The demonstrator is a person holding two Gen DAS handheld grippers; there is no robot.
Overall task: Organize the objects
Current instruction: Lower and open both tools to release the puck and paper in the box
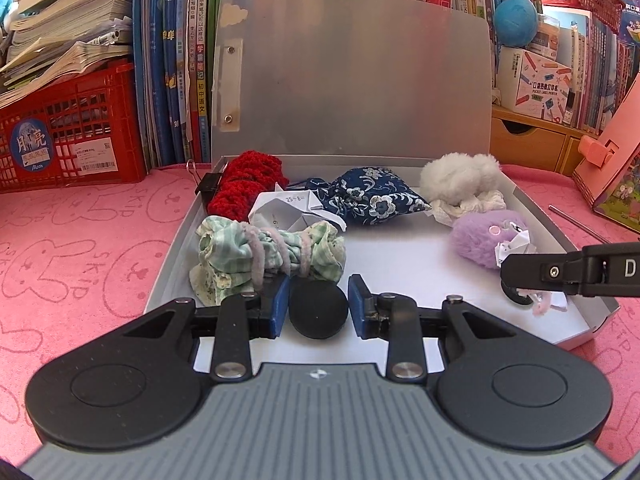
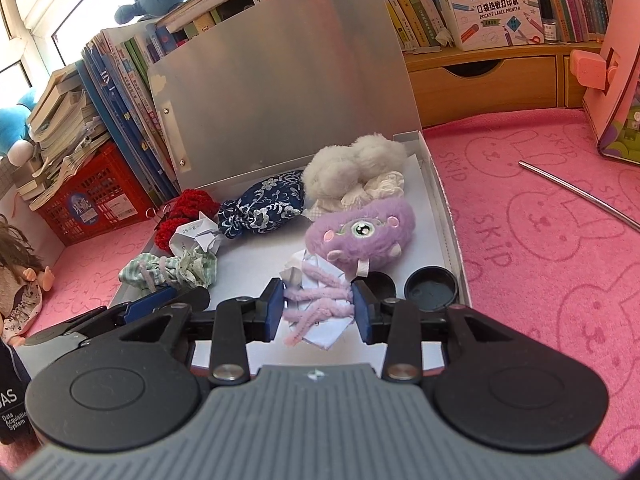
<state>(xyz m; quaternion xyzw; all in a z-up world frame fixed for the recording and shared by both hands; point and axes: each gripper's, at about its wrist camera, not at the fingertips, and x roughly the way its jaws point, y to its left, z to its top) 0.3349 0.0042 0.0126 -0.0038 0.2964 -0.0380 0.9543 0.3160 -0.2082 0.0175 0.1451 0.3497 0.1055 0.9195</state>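
Left claw clamped on a black round lid over the open grey box; right claw gripping a paper-and-lilac-pipe-cleaner bundle inside it; ahead, green cloth roll, purple plush, blue floral pouch, white plush; pink surface around.

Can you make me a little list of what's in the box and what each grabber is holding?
box: grey box, lid up, on pink cloth
back row: red knit piece, blue flowered pouch, white fluffy toy
middle: green cloth bundle, purple plush
left gripper: shut on black round lid
right gripper: shut on paper tied with purple pipe cleaner
near right corner: black cap
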